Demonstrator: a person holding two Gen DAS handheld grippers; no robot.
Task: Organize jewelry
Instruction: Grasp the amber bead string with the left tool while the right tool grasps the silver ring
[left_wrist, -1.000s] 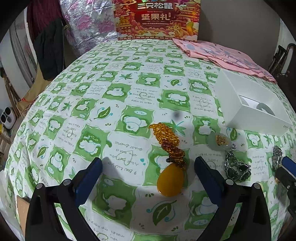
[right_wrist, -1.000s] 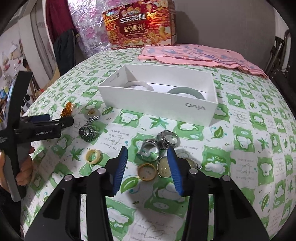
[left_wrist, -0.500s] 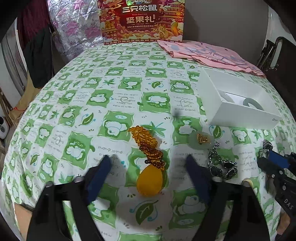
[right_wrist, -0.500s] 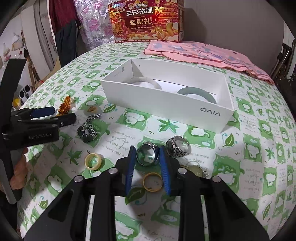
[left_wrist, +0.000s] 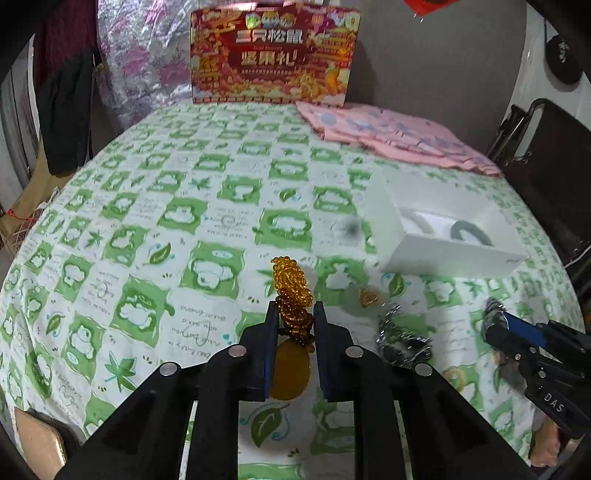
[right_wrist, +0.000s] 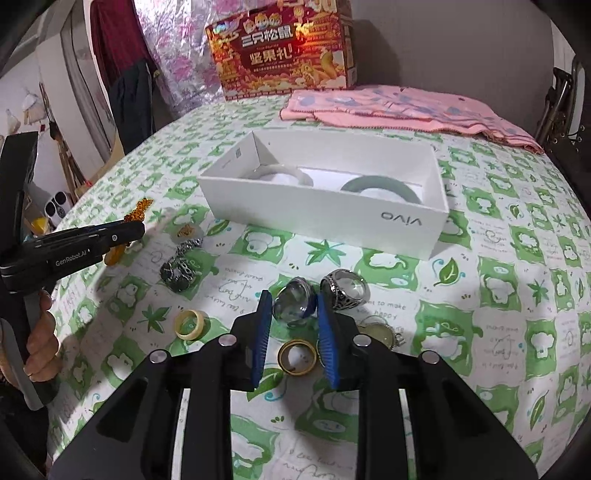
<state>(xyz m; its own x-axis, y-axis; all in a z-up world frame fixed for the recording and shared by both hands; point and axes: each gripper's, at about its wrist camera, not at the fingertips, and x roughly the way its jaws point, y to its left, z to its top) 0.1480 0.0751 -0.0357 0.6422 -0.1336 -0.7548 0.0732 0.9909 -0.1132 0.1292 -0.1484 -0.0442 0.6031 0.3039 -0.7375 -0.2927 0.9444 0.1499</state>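
Note:
My left gripper (left_wrist: 294, 314) is shut on the amber bead necklace (left_wrist: 290, 284), whose yellow pendant (left_wrist: 290, 373) hangs between the fingers. Seen from the right wrist, the left gripper (right_wrist: 127, 230) holds the necklace (right_wrist: 138, 208) slightly off the cloth. My right gripper (right_wrist: 291, 306) is shut on a silver ring with a clear dome stone (right_wrist: 293, 301), lifted a little. The white box (right_wrist: 325, 218) holds a white bangle (right_wrist: 284, 173) and a grey-green bangle (right_wrist: 384, 186). Loose on the cloth lie an ornate silver ring (right_wrist: 345, 288), a gold band (right_wrist: 297, 356) and a cream ring (right_wrist: 190, 323).
A dark metal bracelet (right_wrist: 179, 273) and a pale jade pendant with gold inlay (left_wrist: 364, 299) lie between the grippers. A glass locket (right_wrist: 378, 332) sits right of my right fingers. A pink cloth (right_wrist: 406, 110) and a red gift box (right_wrist: 284, 48) stand at the table's back.
My left gripper has closed from wide open onto the amber necklace. My right gripper closed on the dome ring and has lifted it slightly.

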